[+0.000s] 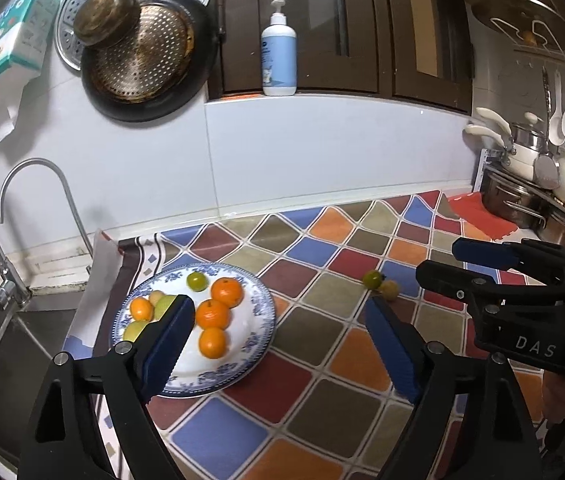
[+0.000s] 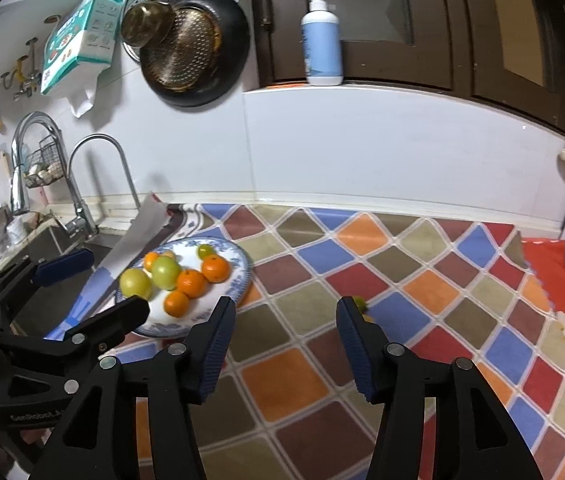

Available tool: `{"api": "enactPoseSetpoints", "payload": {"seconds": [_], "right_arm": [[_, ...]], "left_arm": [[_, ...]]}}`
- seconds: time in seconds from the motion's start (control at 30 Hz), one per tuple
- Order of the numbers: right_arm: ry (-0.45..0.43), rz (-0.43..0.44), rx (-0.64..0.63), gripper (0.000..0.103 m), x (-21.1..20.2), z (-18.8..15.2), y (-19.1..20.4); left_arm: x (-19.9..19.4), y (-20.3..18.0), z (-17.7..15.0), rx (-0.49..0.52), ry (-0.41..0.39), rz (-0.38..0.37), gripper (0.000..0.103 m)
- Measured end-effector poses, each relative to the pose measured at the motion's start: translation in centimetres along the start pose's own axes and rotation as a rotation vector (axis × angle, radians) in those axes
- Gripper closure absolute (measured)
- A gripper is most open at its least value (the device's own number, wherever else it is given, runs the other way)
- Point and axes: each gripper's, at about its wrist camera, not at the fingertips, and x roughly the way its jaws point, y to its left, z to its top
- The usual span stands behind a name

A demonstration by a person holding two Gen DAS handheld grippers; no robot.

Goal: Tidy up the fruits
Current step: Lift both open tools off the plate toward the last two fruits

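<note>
Both grippers hang above the checked cloth (image 1: 322, 360) with fingers spread and nothing between them. The left gripper (image 1: 278, 344) sits over the near right rim of the plate (image 1: 258, 300); the right gripper (image 2: 286, 344) hangs further right, its right finger just in front of the two loose fruits.

The step in hand looks like fetching those strays. The green fruit (image 1: 373, 279) and the yellow fruit (image 1: 389, 289) lie touching each other on the cloth, well apart from the plate. Since they touch, the right gripper would do well to take the nearer one alone, fingers straddling it from the sides and coming down low enough to catch its widest part; a shallow pinch on a round skin may squirt it away and knock its neighbour rolling. Close gently, lift clear, then set it in a bare patch of the plate, since the oranges (image 1: 212, 314) and paler fruit crowd the left and middle.

The left wrist view shows both strays whole, and the right gripper (image 1: 438, 260) from the side, fingers apart. The right wrist view hides them almost wholly behind its own right finger: only a green sliver (image 2: 359, 302) shows, and the yellow one is probably the speck below it. It does give the plate unblocked, with two large green fruits (image 2: 150, 278) that the left finger half covers in the other view, and the left gripper (image 2: 94, 284) open beside the sink
</note>
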Motion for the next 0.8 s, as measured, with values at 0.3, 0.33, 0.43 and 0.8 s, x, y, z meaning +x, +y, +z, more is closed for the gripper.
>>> {"api": "enactPoseSetpoints", "payload": {"seconds": [0.3,0.33,0.43,0.8], "right_arm": [[0.001,-0.027,-0.027,0.050,-0.2,-0.4,-3.0],[0.006,-0.027,-0.029,0.050,0.0,-0.4,-3.4],[0.019,-0.023,-0.032,0.050,0.7,-0.5,-4.2],[0.113,-0.018,-0.015,0.050,5.7,-1.8,-6.3]], "left_arm": [[1.4,-2.6,0.5,0.028,-0.026,0.016,0.014],[1.6,-2.8,0.5,0.032,-0.026,0.018,0.014],[2.5,-3.4,0.4,0.048,-0.022,0.016,0.014],[8.6,-4.1,0.0,0.137,0.064,-0.075,0.015]]}}
